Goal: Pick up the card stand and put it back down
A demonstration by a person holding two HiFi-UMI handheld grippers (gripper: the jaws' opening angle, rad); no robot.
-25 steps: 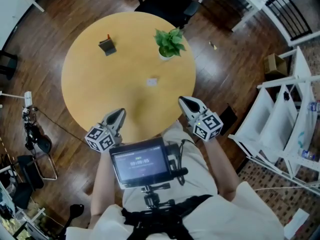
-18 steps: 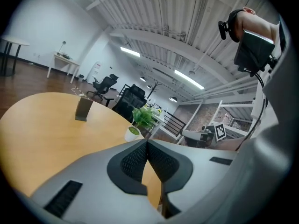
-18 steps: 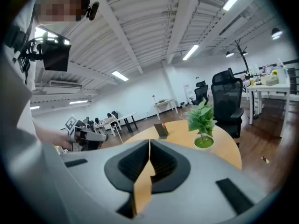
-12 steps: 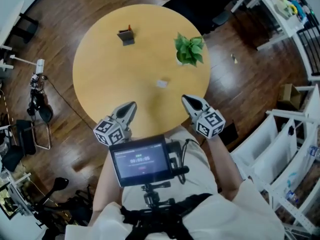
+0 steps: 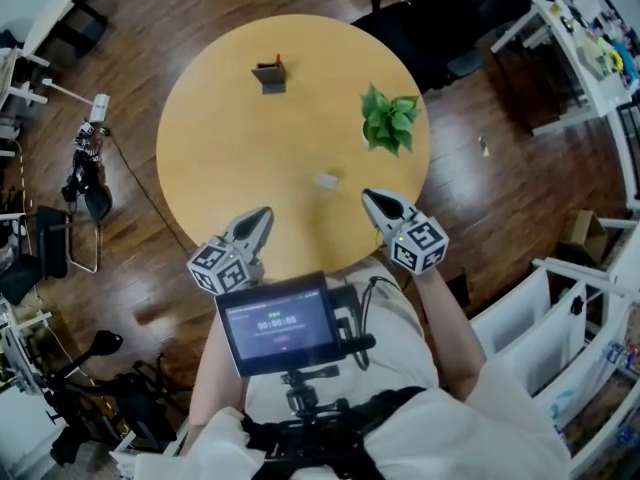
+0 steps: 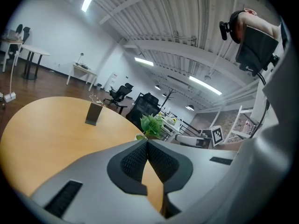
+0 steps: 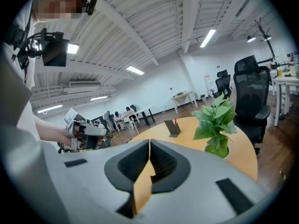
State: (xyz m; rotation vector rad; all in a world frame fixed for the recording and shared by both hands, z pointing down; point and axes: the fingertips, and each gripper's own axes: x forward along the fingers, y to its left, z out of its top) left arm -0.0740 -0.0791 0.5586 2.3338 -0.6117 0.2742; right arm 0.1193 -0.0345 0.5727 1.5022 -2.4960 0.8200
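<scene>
The card stand [image 5: 268, 75] is a small grey holder with an orange-red tip, upright at the far side of the round wooden table [image 5: 230, 158]. It also shows in the left gripper view [image 6: 94, 113] and the right gripper view [image 7: 174, 127]. My left gripper [image 5: 262, 214] hovers over the table's near edge, jaws shut and empty, tips meeting [image 6: 147, 141]. My right gripper [image 5: 368, 198] is beside it on the right, also shut on nothing [image 7: 149, 141]. Both are far from the stand.
A potted green plant [image 5: 390, 120] stands at the table's right side, ahead of the right gripper. A small white scrap [image 5: 326, 180] lies between the grippers. Office chairs [image 5: 440, 8], white shelving [image 5: 560, 308] and floor clutter [image 5: 85, 183] surround the table.
The head view has swung, so the table and stand sit further right in the picture. Both grippers stay shut near the table's near edge.
</scene>
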